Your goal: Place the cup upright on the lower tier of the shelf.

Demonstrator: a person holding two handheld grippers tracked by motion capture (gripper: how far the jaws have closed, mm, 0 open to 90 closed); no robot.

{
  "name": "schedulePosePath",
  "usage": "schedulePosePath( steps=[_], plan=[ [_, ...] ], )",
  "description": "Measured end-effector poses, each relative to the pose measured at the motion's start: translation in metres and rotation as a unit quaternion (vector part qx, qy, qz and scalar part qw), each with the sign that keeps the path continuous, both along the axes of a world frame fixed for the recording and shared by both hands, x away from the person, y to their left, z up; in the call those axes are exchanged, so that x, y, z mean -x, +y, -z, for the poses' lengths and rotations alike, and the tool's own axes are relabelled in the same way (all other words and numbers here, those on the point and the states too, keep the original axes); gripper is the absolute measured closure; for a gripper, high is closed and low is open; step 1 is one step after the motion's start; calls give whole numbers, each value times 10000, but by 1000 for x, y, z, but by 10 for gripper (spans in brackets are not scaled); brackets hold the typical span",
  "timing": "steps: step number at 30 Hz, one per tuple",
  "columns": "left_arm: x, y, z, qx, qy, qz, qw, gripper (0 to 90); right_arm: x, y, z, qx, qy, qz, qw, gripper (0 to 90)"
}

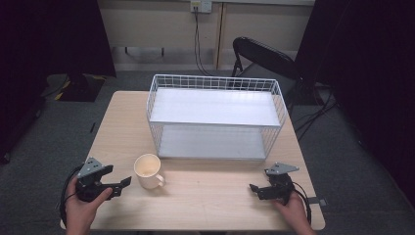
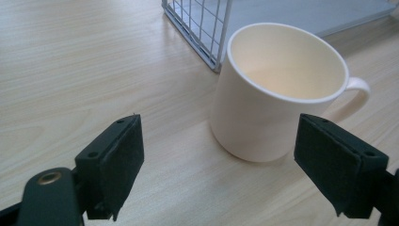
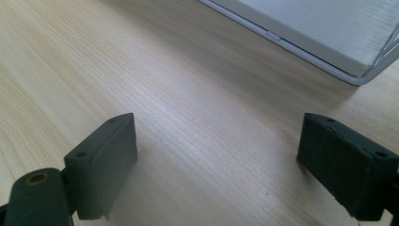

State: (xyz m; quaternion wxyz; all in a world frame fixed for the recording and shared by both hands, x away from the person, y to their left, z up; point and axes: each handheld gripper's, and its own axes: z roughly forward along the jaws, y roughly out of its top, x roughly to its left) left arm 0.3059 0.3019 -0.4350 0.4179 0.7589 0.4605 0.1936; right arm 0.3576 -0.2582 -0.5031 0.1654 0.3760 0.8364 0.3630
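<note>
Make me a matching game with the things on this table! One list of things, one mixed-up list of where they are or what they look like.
Things:
1. mug
2. wire shelf
3. left gripper
4. right gripper

Descriptions:
a. white, at the back of the table
b. open, wood grain between its fingers
c. cream, empty, upright
d. open, pointing at the mug

Pairs: 1-c, 2-a, 3-d, 4-b

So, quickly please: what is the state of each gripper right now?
Left gripper: open, holding nothing, the cream mug just ahead of its jaws.
Right gripper: open, holding nothing, above the bare table.
</note>
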Motion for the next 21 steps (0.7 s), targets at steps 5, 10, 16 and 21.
schedulePosePath(
  steps=[5,10,16,21],
  plan=[
    [-1,-1,-6,5,-14,36,10000,163,0,0,0,0,-1,1,10000,118],
    [-3,-3,-12,95,-66,53,9999,163,0,0,0,-1,0,1,10000,118],
    [-6,-7,-16,70,-88,99,9999,163,0,0,0,-7,-6,1,10000,118],
    [-10,-10,-20,93,-98,138,9998,162,0,0,0,-1,-1,1,10000,118]
  ],
)
